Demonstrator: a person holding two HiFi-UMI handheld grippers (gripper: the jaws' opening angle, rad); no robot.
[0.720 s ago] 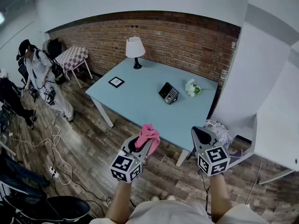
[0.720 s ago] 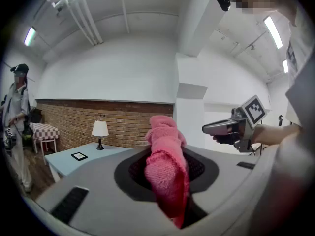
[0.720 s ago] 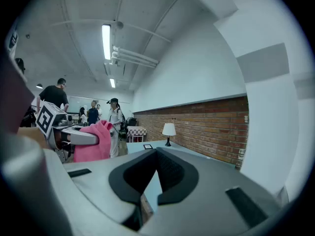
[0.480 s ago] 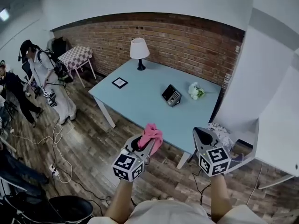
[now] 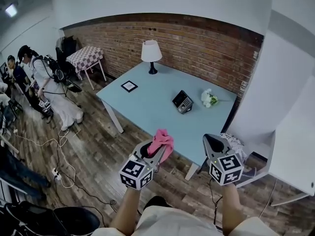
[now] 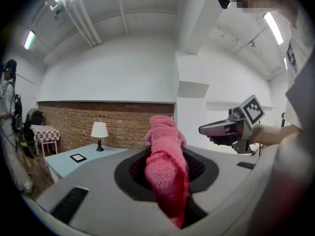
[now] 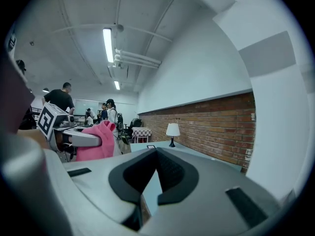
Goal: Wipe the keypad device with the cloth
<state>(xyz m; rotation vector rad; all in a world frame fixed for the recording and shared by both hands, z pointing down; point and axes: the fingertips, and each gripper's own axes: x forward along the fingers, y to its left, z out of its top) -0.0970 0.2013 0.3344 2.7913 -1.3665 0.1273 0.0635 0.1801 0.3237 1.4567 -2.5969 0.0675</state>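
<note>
Approach stage, with both grippers short of the near edge of the table (image 5: 147,113) and over the wood floor. Left gripper (image 5: 155,151) has its jaws clamped on the pink cloth (image 5: 161,140); in the left gripper view the cloth (image 6: 167,166) is pinched low between the jaws, with a loose fold standing free above them. Right gripper (image 5: 211,140) has its jaws brought together on nothing, as its own view shows. Keypad device (image 5: 182,101) stands propped at a tilt on the right half of the light-blue tabletop, well apart from both grippers, near a white flower bunch (image 5: 209,98). A small framed card (image 5: 129,86) lies further left, and a lamp (image 5: 151,53) stands at the far edge.

Step in hand, as judged: carrying the cloth to the device. Done well, the loose fold rather than the hard jaw tips meets the keypad face. Pressure should be light, since the device looks free-standing and may slide or tip. The empty gripper could steady its side if needed.
</note>
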